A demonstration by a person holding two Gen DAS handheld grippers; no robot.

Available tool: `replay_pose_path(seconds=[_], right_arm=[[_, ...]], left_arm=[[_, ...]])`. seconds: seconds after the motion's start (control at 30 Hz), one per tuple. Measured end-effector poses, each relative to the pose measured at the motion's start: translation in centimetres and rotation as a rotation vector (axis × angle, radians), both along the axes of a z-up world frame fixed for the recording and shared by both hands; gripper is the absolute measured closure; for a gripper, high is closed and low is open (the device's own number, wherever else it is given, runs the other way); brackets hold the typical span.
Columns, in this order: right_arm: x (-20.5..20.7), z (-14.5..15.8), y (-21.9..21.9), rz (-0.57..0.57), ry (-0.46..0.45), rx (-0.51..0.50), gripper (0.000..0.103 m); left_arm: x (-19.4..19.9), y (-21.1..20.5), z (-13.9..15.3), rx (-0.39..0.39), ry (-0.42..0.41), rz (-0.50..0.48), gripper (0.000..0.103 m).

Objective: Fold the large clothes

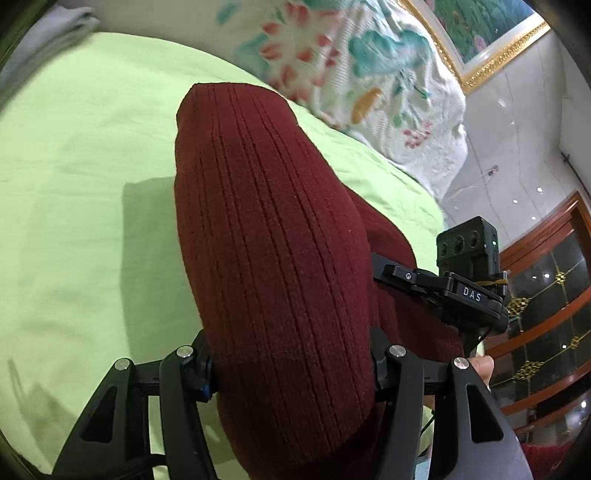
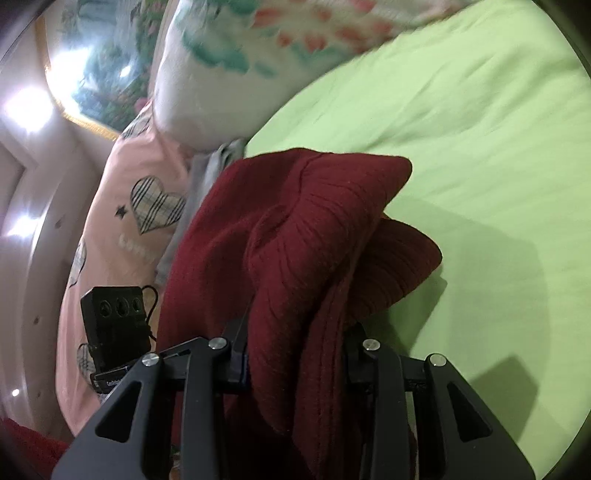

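A dark red ribbed knit garment (image 1: 266, 236) is held up over the light green bedsheet (image 1: 81, 192). My left gripper (image 1: 291, 365) is shut on its thick edge, and the cloth drapes forward over the fingers and hides the tips. My right gripper (image 2: 295, 354) is shut on another bunched part of the same garment (image 2: 317, 229), which folds over its fingers. In the left wrist view the right gripper (image 1: 469, 288) shows close by on the right, against the cloth. In the right wrist view the left gripper's body (image 2: 114, 325) shows at the left.
A floral quilt (image 1: 354, 66) lies along the far side of the bed. A pink pillow with plaid hearts (image 2: 125, 221) and a grey cloth (image 2: 210, 166) lie beside it. A framed picture (image 1: 480, 33) hangs on the wall. A wooden cabinet (image 1: 546, 306) stands at the right.
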State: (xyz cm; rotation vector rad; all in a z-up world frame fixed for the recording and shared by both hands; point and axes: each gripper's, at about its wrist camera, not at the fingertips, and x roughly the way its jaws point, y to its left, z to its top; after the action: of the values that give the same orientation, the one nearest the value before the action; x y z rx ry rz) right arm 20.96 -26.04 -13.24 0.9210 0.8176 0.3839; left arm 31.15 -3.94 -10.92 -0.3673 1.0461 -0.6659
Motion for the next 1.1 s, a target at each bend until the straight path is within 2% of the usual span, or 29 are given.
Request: replay_pose_path(seconds=[0.1,0.17,0.23,0.27,0.33,0.5,0.63,0.73,0.87,0.93,1.03,1.1], right_arm=[[1.5,-1.9,2.6,0.045,0.043,0.018,0.067],[2.0,-3.4,3.5,0.047,0.094,0.006,0.065],[1.9,-4.2,3.9,0.040,0.117,-0.004,0.060],[1.7,-4.3,3.8,0.032,0.118,0.004,0.056],[1.4,-4.1,3.7,0.017,0.124,-0.010,0.054],[0.9,-2.8,3.4,-0.008,0.148,-0.078,0.046],[-0.5,-1.7,2.7,-0.063,0.164,-0.113,0.044],[-2.8,-0.2,2.1,-0.120,0.141,-0.139,0.044],[-6.4,1.1,2.2,-0.135,0.071,-0.118,0.044],[-7.0,1.4,3.3,-0.100,0.060,-0.102,0.044],[-6.9,1.5,5.0,-0.061,0.063,-0.117,0.044],[-6.5,1.4,5.8,-0.045,0.072,-0.128,0.044]], left_arm=[[-0.5,3.1,-1.4,0.025,0.029,0.027,0.044],[-0.5,4.5,-3.5,0.056,0.066,0.048,0.039],[-0.6,5.4,-4.3,0.022,0.077,0.075,0.035],[-0.7,5.8,-4.3,-0.001,0.081,0.086,0.033],[-1.1,6.1,-4.1,0.015,0.067,0.099,0.030],[-2.8,6.4,-2.7,0.062,0.034,0.114,0.030],[-6.1,7.6,-0.8,0.072,-0.013,0.132,0.032],[-10.1,8.6,0.9,0.151,-0.104,0.162,0.031],[-15.1,8.4,1.0,0.229,-0.175,0.157,0.030],[-16.2,7.4,0.7,0.251,-0.188,0.131,0.030],[-16.8,5.3,-0.3,0.354,-0.217,0.119,0.031],[-16.4,4.3,-0.7,0.421,-0.241,0.145,0.032]])
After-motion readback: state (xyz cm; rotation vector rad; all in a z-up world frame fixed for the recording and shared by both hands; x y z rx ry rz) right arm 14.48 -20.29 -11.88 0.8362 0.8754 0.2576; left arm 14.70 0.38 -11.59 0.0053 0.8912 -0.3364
